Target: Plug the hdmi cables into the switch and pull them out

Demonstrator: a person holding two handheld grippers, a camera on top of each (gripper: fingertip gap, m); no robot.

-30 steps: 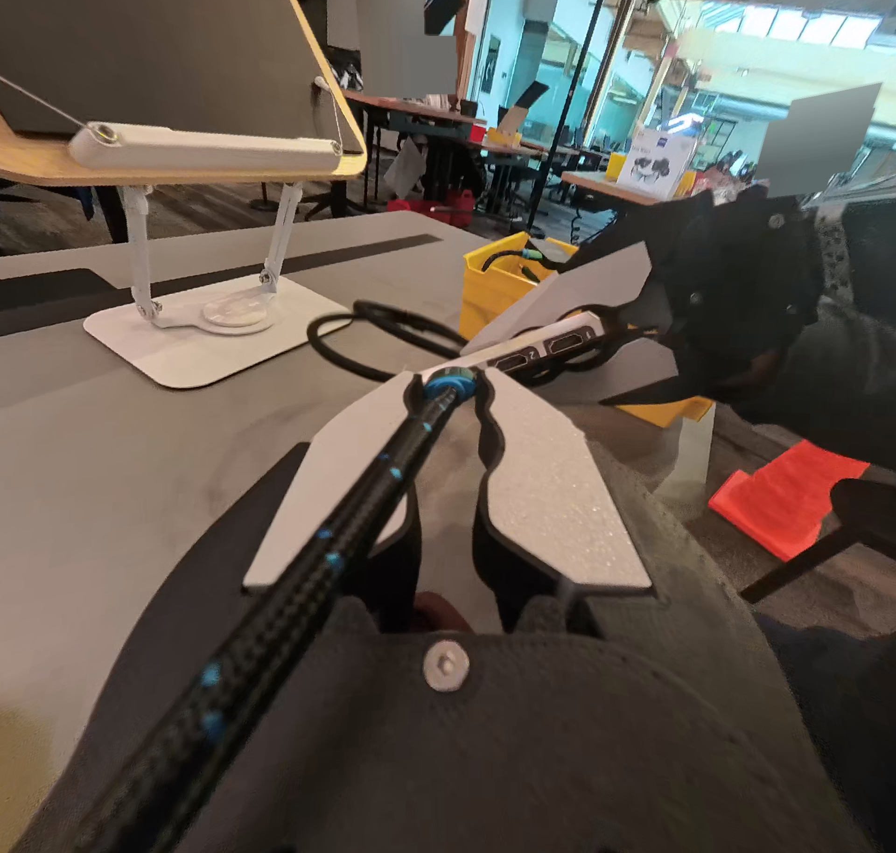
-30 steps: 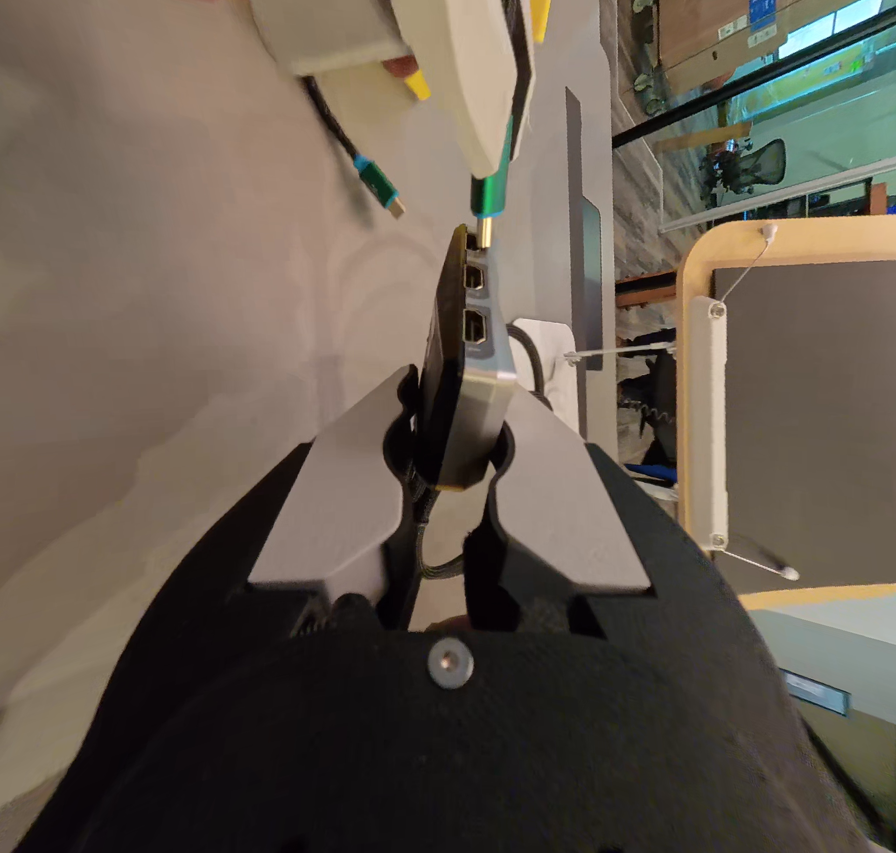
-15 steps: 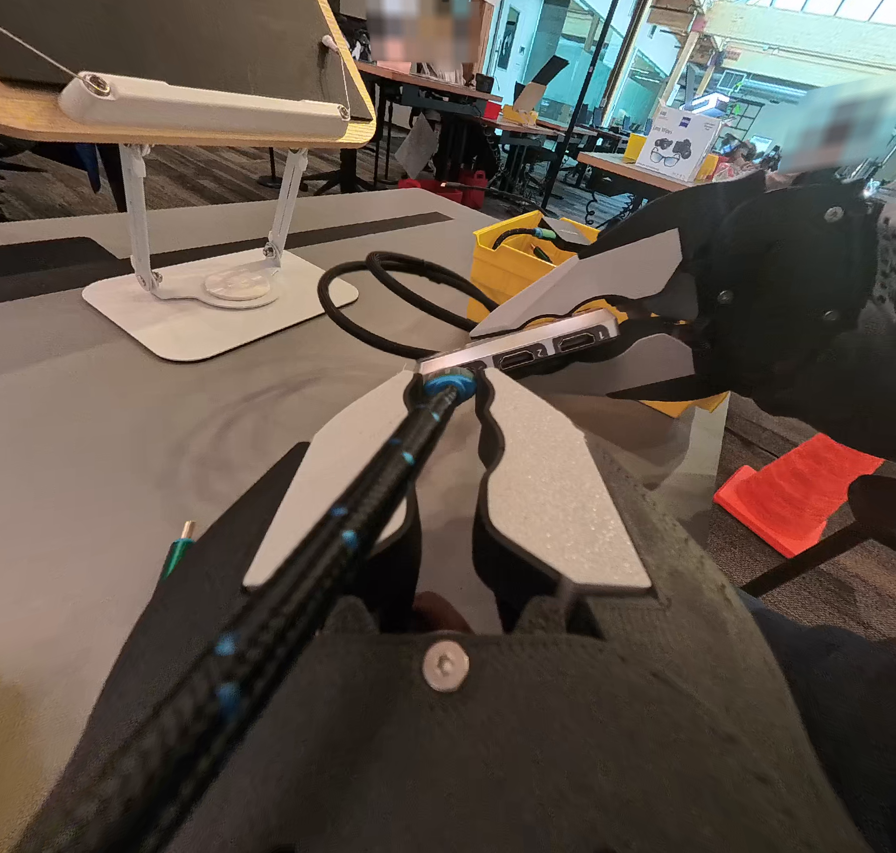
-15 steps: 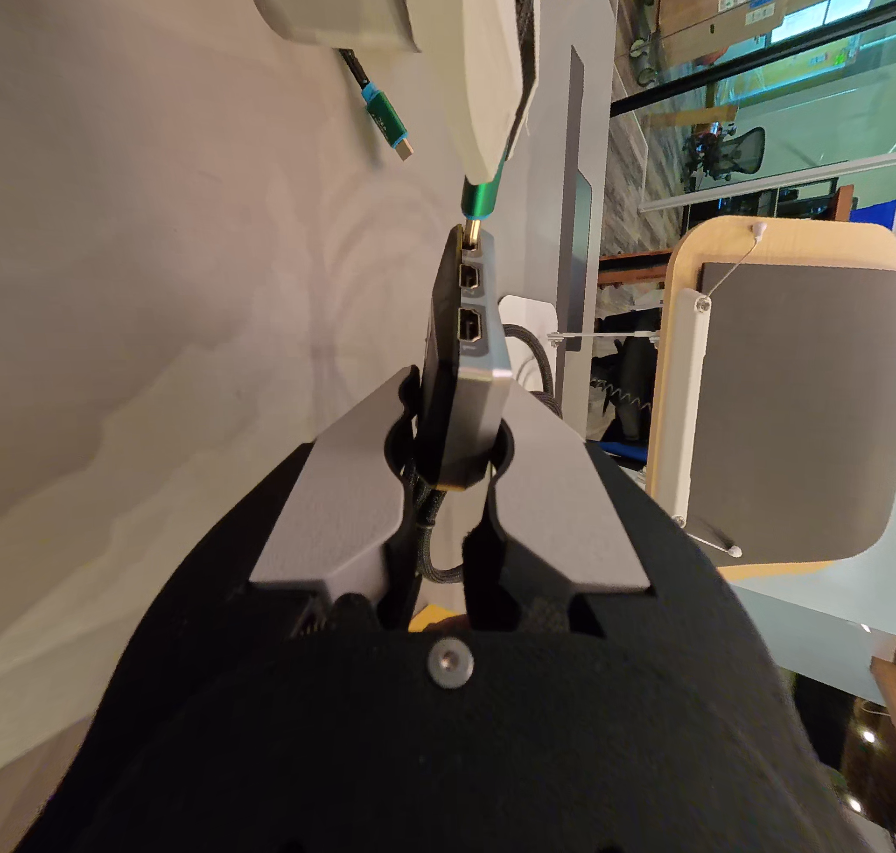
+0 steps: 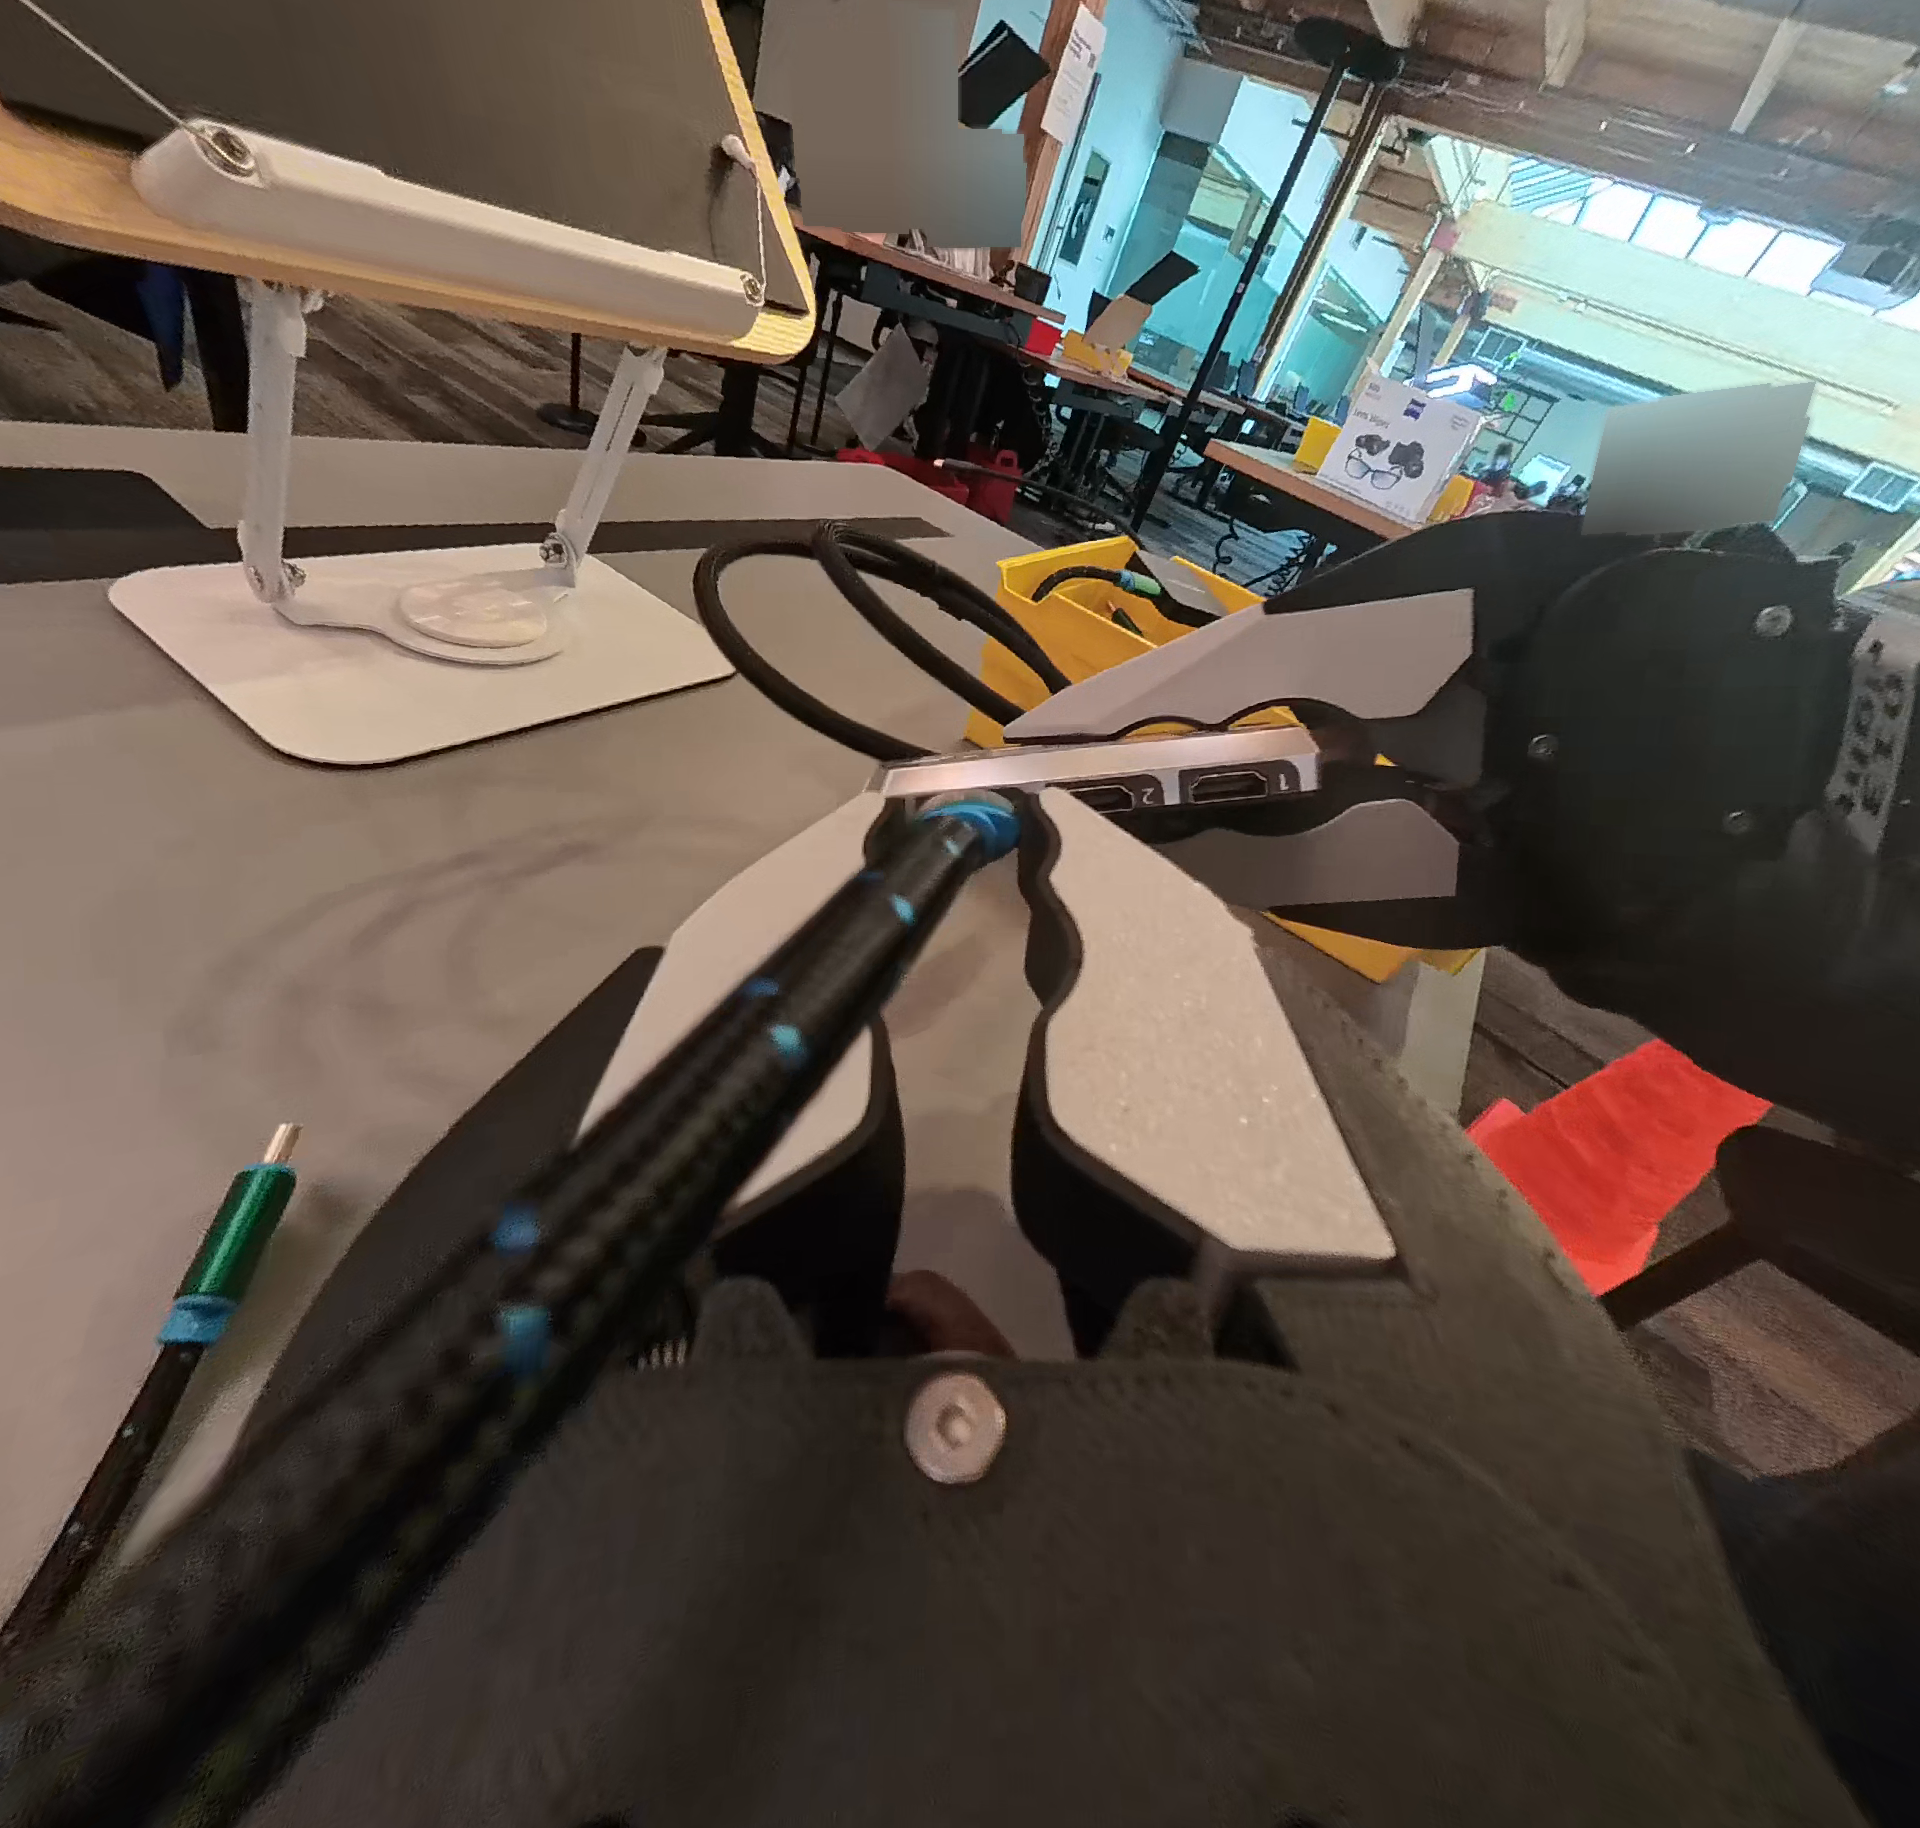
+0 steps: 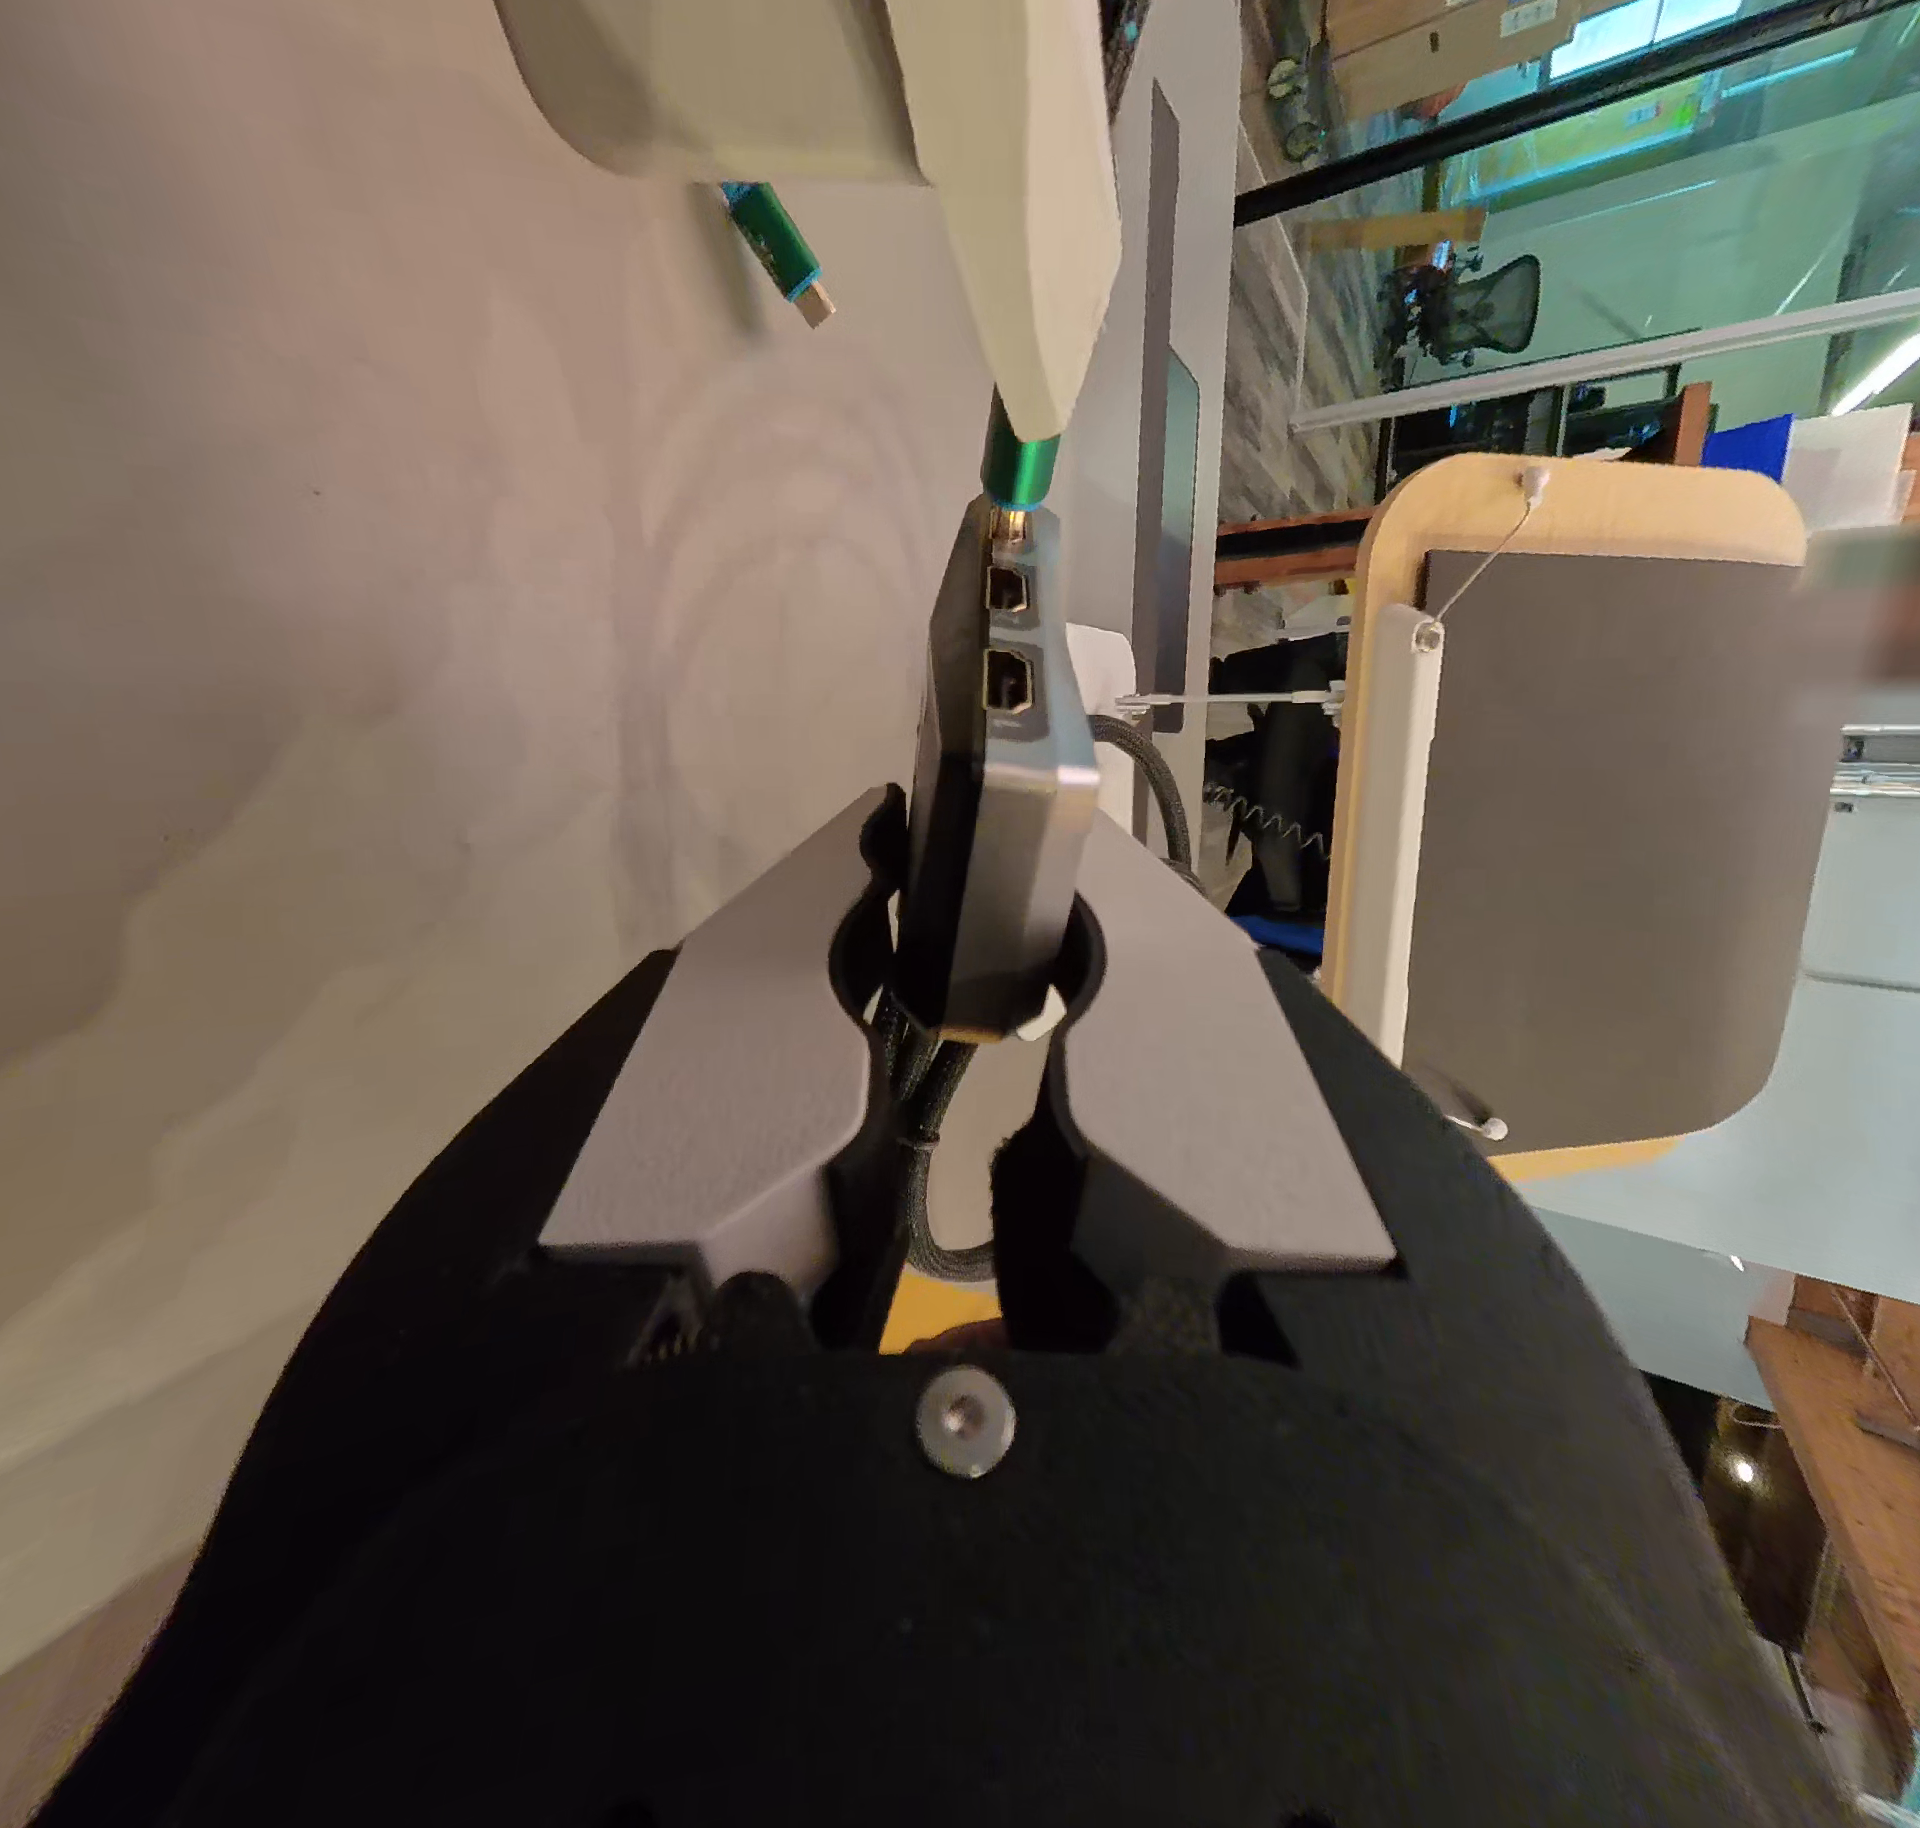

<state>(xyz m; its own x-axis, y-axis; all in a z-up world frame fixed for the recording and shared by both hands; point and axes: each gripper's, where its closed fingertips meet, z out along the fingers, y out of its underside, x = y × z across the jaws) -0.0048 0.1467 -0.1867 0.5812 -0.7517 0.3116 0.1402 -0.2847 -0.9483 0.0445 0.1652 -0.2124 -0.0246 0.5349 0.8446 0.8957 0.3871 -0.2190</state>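
My right gripper [image 6: 982, 843] is shut on a grey HDMI switch [image 6: 997, 791] and holds it edge-up above the grey table [image 6: 416, 635]. My left gripper [image 5: 956, 822] is shut on a black braided HDMI cable [image 5: 727, 1103] just behind its green plug [image 6: 1023, 474]. The plug's metal tip sits partly in the switch's far end port. Two other ports [image 6: 1008, 682] are empty. In the left wrist view the switch [image 5: 1101, 770] lies across my fingertips, held by the right gripper [image 5: 1195, 781]. A second green plug [image 5: 244, 1228] lies on the table.
The switch's own black cable [image 5: 831, 656] loops behind it. A white stand [image 5: 416, 625] carrying a wood-edged board is at the back left. A yellow bin [image 5: 1070, 615] stands at the table's right edge. An orange-red object [image 5: 1610, 1155] lies on the floor. The gap from one gripper's tips to the other's is roughly 7 cm.
The green plug has closed on the switch and its tip has gone into the end port. Both grippers shifted slightly. The second plug has come into the left wrist view.
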